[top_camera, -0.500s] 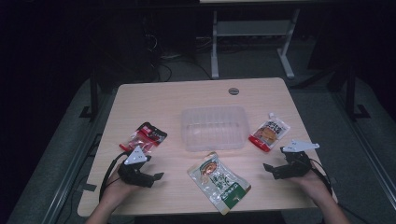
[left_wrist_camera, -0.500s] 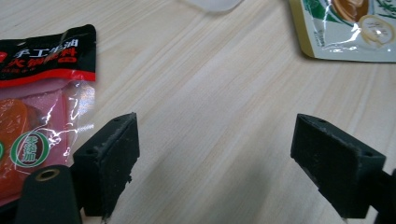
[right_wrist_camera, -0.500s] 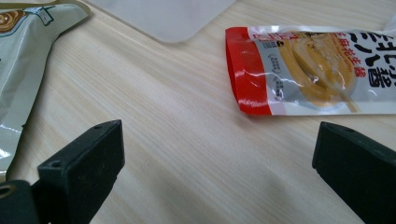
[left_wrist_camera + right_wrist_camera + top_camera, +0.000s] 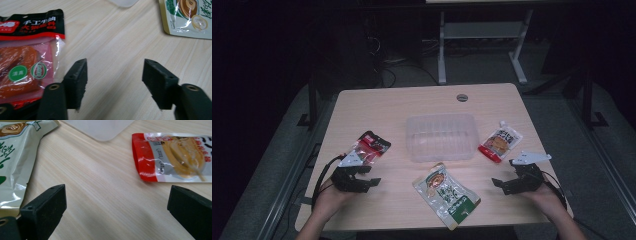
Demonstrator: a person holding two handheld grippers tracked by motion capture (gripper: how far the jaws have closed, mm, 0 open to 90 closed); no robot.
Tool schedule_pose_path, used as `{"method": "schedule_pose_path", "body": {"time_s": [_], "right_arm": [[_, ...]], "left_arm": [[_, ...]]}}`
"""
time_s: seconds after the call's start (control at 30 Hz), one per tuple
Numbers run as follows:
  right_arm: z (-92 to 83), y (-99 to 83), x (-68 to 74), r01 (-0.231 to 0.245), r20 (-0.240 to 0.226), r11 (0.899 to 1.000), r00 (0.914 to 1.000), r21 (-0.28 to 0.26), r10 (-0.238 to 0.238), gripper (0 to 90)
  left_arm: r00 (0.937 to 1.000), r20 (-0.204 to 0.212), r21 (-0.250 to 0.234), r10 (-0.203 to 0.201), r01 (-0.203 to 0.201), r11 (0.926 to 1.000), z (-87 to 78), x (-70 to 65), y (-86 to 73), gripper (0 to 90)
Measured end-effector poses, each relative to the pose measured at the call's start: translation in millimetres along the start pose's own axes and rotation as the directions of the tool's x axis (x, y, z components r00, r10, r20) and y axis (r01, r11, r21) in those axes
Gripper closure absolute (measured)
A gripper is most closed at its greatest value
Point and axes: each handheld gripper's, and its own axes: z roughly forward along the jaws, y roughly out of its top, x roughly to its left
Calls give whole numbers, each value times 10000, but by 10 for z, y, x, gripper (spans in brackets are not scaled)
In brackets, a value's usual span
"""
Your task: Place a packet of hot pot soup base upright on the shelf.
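Note:
My left gripper (image 4: 371, 176) rests low on the table's front left, open, with bare wood between its jaws (image 4: 115, 67). Just off its left jaw lies a red and black snack packet (image 4: 371, 146) (image 4: 27, 57), apart from the pads. At the front right my right gripper (image 4: 500, 186) stands wide open over bare wood (image 4: 117, 192). A red and white packet (image 4: 500, 141) (image 4: 175, 157) lies flat beyond its right jaw. A beige and green pouch (image 4: 447, 195) (image 4: 190, 17) (image 4: 17, 157) lies between the two grippers.
A clear plastic container (image 4: 442, 136) (image 4: 100, 128) stands at the middle of the wooden table (image 4: 412, 105). A round grey cable cap (image 4: 462, 97) sits near the far edge. A white metal frame (image 4: 477, 45) stands on the floor behind the table.

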Motion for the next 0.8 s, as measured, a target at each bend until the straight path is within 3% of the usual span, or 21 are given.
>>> {"method": "schedule_pose_path", "body": {"time_s": [0.1, 0.33, 0.53, 0.8], "right_arm": [[2, 3, 10, -37, -85, 10000, 10000, 41, 37, 20], [0, 5, 31, -48, -122, 10000, 9999, 74, 49, 20], [-4, 8, 32, 20, -36, 9999, 10000, 126, -19, 22], [-21, 4, 42, 174, 112, 9998, 9998, 106, -175, 23]], "left_arm": [[9996, 125, 94, -262, 261, 9996, -31, 52, 38, 487], [9962, -179, 238, -849, 853, 9961, -64, 183, 105, 690], [9940, -561, 105, -935, 942, 9955, -120, 297, 170, 882], [9885, -1035, 40, -1107, 1117, 9937, -139, 472, 298, 898]]}}
